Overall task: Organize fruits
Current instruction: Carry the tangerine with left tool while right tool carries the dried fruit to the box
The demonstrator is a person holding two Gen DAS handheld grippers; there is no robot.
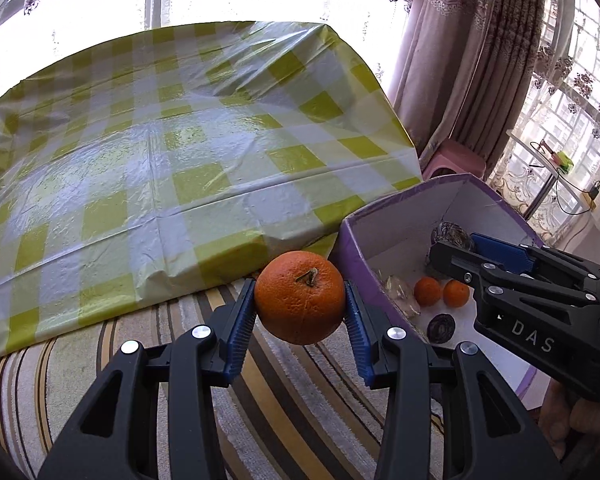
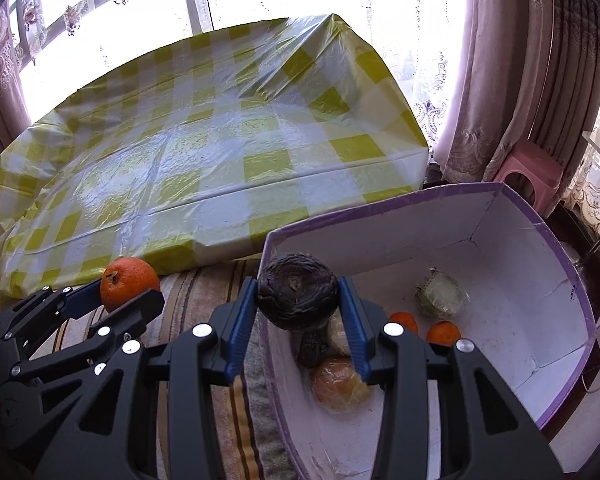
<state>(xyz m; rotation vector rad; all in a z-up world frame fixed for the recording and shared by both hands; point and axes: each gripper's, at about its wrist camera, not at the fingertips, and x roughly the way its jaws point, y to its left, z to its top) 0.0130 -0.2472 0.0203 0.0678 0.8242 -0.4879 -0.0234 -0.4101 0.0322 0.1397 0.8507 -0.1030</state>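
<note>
Left gripper (image 1: pixel 300 312) jaws clamp orange (image 1: pixel 300 297) beside box (image 1: pixel 404 216). Right gripper (image 2: pixel 298 314) jaws clamp dark fruit (image 2: pixel 298 296) over box rim, likely for sorting into box.

left tool (image 1: pixel 300 308) grips orange (image 1: pixel 300 298) beside box (image 1: pixel 352 248).

The left gripper (image 1: pixel 300 300), a black two-finger tool with ribbed blue pads (image 1: pixel 242 328), pointed steeply downward, its jaws clamped on a round orange fruit (image 1: pixel 300 298) held clear between them. Just to its right, the right gripper (image 2: pixel 299 300) of the same build tilted down at a similar angle, its blue pads (image 2: pixel 356 332) pressed against a wrinkled dark purple fruit (image 2: pixel 298 296). The two tools were side by side, near one another but apart.
</note>
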